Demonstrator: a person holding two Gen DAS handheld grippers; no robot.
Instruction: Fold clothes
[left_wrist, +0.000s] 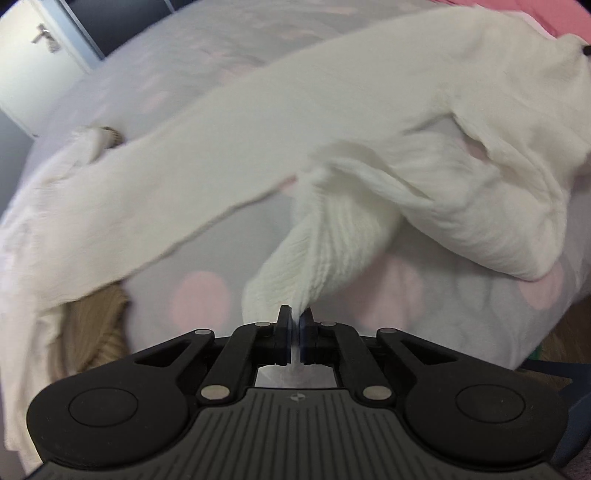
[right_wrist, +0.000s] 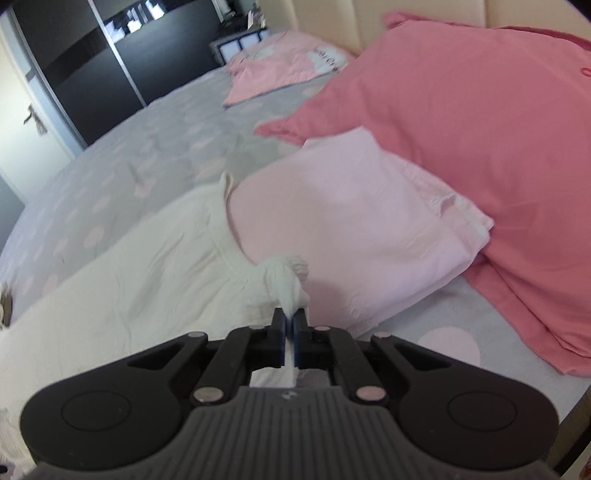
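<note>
left gripper (left_wrist: 294, 325): fingers clamped on white garment (left_wrist: 258, 147) cuff, cloth rising toward 12–1 o'clock | right gripper (right_wrist: 290, 325): fingers clamped on bunched white fabric, probably the same garment | bed (right_wrist: 147, 147)

A grey bedsheet with pale pink round spots (right_wrist: 155, 155) is covering the bed and filling most of both views. A large coral-pink pillow (right_wrist: 461, 122) is leaning against a cream padded headboard (right_wrist: 417, 22) on the right-wrist side. Farther back, a pale pink pillow with a printed pattern (right_wrist: 280, 70) is lying flat on the sheet, well apart from the coral one. Beyond the bed, a dark sliding wardrobe with glossy panels (right_wrist: 96, 70) is standing beside a white door with a metal lever handle (left_wrist: 44, 37). A small white-framed cabinet (right_wrist: 240, 42) is sitting near the far pillow.
</note>
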